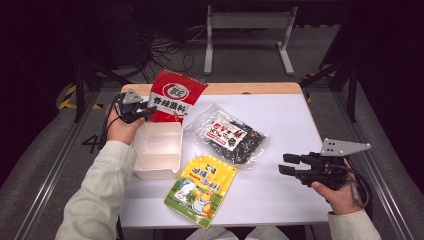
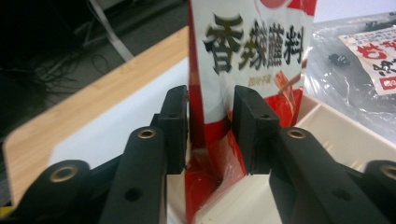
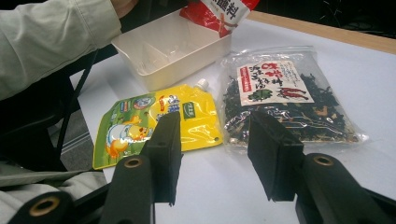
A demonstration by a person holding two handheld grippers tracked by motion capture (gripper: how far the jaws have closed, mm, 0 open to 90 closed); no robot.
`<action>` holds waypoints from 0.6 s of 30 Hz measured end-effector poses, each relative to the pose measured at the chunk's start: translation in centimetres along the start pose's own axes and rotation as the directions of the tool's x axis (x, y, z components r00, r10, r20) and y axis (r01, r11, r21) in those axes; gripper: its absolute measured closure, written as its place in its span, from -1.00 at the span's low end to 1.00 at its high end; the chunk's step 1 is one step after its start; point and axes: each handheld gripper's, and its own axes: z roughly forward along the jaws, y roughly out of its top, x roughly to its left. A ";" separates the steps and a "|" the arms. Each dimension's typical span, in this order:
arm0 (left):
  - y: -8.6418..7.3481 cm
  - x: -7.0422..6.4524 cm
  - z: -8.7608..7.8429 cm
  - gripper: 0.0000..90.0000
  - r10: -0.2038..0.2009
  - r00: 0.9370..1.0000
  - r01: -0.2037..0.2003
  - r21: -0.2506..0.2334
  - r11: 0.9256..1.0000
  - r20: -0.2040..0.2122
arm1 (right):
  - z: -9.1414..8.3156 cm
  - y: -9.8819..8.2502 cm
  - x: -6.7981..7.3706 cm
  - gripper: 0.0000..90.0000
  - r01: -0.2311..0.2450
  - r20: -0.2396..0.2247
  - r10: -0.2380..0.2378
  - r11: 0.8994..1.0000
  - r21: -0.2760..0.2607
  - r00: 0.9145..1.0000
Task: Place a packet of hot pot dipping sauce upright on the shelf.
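The left gripper [image 1: 145,112] is sitting in the upper left of the high view, and its two black jaws are squeezing the red bag [image 1: 175,95] between them. In the left gripper view, the red bag [image 2: 247,70] is standing tall in the middle of the frame, and its bottom end is dipping into the white box [image 2: 336,135] at the lower right. In the high view the white box [image 1: 157,150] is sitting on the white table [image 1: 280,190], just under the red bag, left of the middle. The right gripper [image 1: 287,165] is hanging over the table at the lower right of the high view. Its jaws are standing apart with nothing between them. In the right gripper view, the right gripper [image 3: 212,154] is pointing at two flat bags. The yellow pouch [image 3: 154,123] is lying left of the middle, and the clear bag of dark seaweed [image 3: 285,100] is lying to the right, with their edges just touching. In the high view the yellow pouch [image 1: 202,187] is lying at the bottom middle, near the box, and the clear bag [image 1: 230,135] is lying in the middle of the table. A pale green sleeve [image 1: 100,195] is coming in from the lower left.
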 end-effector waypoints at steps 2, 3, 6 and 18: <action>0.1 -0.1 -0.2 0.75 0.003 1.000 -0.003 0.010 1.000 -0.006 | 0.1 0.0 0.0 0.21 0.000 -0.003 0.000 1.000 0.002 1.000; 0.1 -0.1 -0.1 0.79 0.015 1.000 -0.015 0.014 1.000 -0.012 | 0.1 0.0 0.0 0.21 0.000 -0.003 0.000 1.000 0.003 1.000; 0.0 -0.3 0.1 0.85 0.030 0.999 -0.029 0.032 0.999 -0.026 | 0.2 0.0 0.0 0.20 -0.002 -0.007 0.002 1.000 0.002 1.000; -1.4 -0.8 1.8 0.89 0.053 0.997 -0.044 0.156 0.987 -0.052 | 0.1 -0.1 0.0 0.20 -0.006 -0.010 0.006 1.000 -0.001 1.000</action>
